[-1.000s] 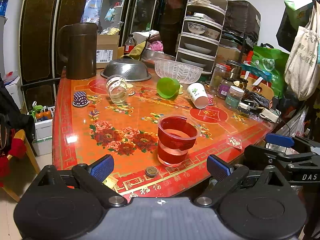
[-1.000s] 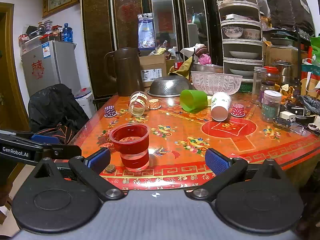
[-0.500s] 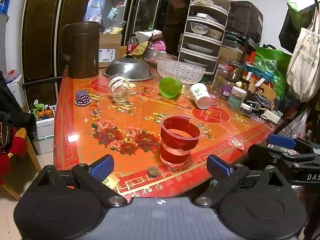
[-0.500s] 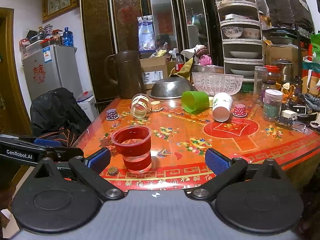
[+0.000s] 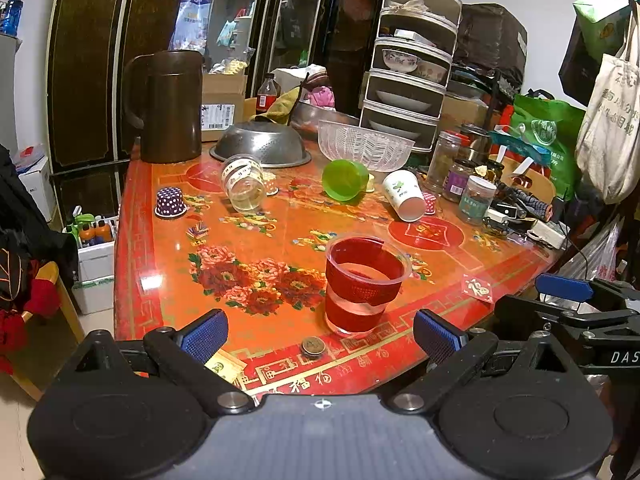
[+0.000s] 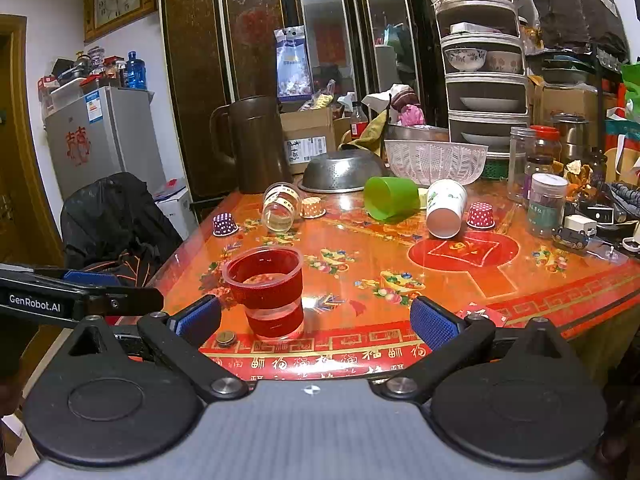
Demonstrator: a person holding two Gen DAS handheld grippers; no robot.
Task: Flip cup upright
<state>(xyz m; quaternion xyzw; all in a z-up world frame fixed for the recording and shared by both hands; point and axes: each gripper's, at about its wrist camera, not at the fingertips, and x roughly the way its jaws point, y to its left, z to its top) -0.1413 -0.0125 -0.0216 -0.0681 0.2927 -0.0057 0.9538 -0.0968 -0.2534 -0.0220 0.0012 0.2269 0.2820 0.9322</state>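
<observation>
A clear cup with red bands (image 5: 364, 284) (image 6: 268, 292) stands upright near the table's front edge. A green cup (image 5: 344, 179) (image 6: 390, 198), a white paper cup (image 5: 404, 196) (image 6: 445, 208) and a glass jar (image 5: 243, 182) (image 6: 281, 208) lie on their sides farther back. My left gripper (image 5: 320, 334) is open and empty, just short of the red cup. My right gripper (image 6: 316, 316) is open and empty, with the red cup a little left of its middle.
A red patterned table (image 5: 256, 248) holds a dark jug (image 5: 168, 106), an upturned steel colander (image 5: 262, 144), a clear plastic basket (image 5: 364, 144), jars (image 5: 476, 200) and small cupcake liners (image 5: 170, 202). A coin (image 5: 313, 347) lies at the front edge. Stacked trays (image 5: 412, 64) stand behind.
Both grippers have drifted slightly closer to the table; the red cup appears a little larger and shifted right in both views. Nothing was grasped or moved.
</observation>
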